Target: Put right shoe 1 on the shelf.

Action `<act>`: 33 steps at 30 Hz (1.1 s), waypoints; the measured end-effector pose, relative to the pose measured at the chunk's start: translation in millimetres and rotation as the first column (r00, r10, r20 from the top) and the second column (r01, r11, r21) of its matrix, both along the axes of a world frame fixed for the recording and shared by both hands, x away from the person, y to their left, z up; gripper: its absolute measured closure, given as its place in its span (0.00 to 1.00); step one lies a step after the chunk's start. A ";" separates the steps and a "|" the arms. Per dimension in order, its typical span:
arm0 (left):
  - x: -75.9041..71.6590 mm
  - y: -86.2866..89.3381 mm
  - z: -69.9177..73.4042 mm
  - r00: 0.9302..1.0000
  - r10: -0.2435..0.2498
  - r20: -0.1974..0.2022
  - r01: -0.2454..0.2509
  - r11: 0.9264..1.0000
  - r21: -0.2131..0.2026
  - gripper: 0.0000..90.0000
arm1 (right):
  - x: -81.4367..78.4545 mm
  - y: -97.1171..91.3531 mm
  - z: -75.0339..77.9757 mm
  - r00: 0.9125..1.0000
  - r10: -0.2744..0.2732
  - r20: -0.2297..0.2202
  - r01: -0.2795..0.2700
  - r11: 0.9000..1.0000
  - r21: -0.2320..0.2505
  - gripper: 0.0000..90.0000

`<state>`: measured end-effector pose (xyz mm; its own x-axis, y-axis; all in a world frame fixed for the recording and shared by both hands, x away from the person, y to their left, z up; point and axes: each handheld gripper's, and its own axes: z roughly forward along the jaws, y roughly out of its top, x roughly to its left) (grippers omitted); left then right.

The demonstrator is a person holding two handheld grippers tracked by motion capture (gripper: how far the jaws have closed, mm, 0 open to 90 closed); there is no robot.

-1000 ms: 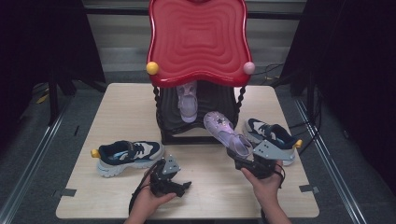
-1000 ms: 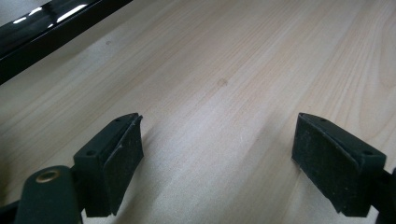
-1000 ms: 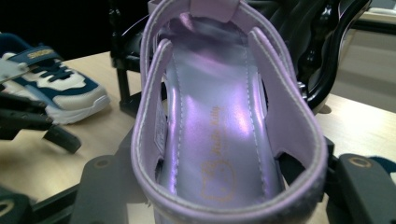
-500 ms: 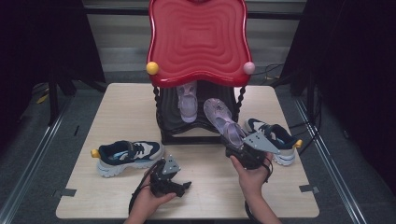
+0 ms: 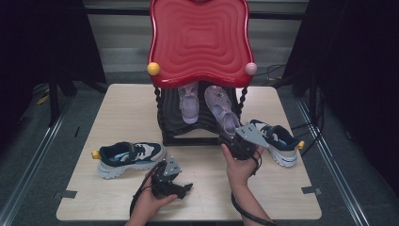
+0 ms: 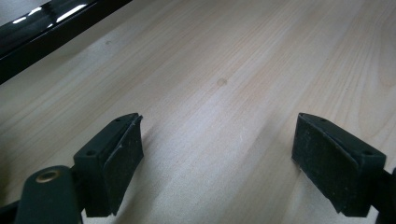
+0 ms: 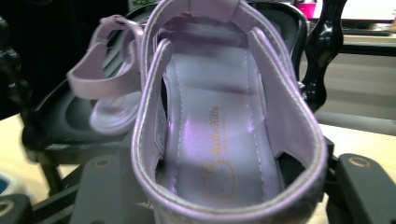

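The lilac sandal (image 5: 221, 109) lies a little right of the middle of the high view, its toe up under the red wavy top (image 5: 199, 40) of the small rack (image 5: 164, 123) and its heel pointing down-right toward the right hand-held gripper (image 5: 239, 137). In the right gripper view the same sandal (image 7: 224, 140) takes up the centre, heel cup nearest, and the 2 black jaws sit against either side of that heel, closed on it. A second lilac sandal (image 5: 188, 101) rests just to its left on the rack's dark shelf; in the right gripper view it (image 7: 109, 100) appears at the left.

Right of the gripper, a navy and white sneaker (image 5: 276, 141) stands on the counter (image 5: 117, 101). Its mate (image 5: 128, 157) stands at lower left of the high view.

The left hand-held gripper (image 5: 181, 186) rests low at bottom centre-left, held by the left hand (image 5: 151, 205). In the left gripper view it (image 6: 217, 158) has its jaws set wide, bare wood between them.
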<state>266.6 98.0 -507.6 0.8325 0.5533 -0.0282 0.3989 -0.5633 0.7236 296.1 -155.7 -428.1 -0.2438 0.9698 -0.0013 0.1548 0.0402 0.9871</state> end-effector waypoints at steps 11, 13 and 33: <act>-0.1 -0.1 0.0 1.000 0.001 0.000 -0.001 1.000 -0.001 0.18 | 25.6 29.3 0.4 0.994 -0.108 0.009 0.108 0.994 -0.006 0.41; 0.0 -0.1 -0.2 1.000 0.000 0.000 0.000 1.000 -0.004 0.18 | 30.1 33.9 1.1 0.992 -0.126 0.010 0.126 0.992 0.007 0.41; -0.1 -0.1 -0.1 1.000 0.001 0.000 -0.001 1.000 -0.002 0.18 | 74.4 63.7 -2.0 0.966 -0.257 0.003 0.256 0.964 0.065 0.41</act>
<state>266.5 98.0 -507.7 0.8318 0.5543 -0.0290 0.3995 -0.5614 0.7247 370.5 -92.0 -430.0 0.0128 0.9981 0.0610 0.1408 -0.0622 0.9881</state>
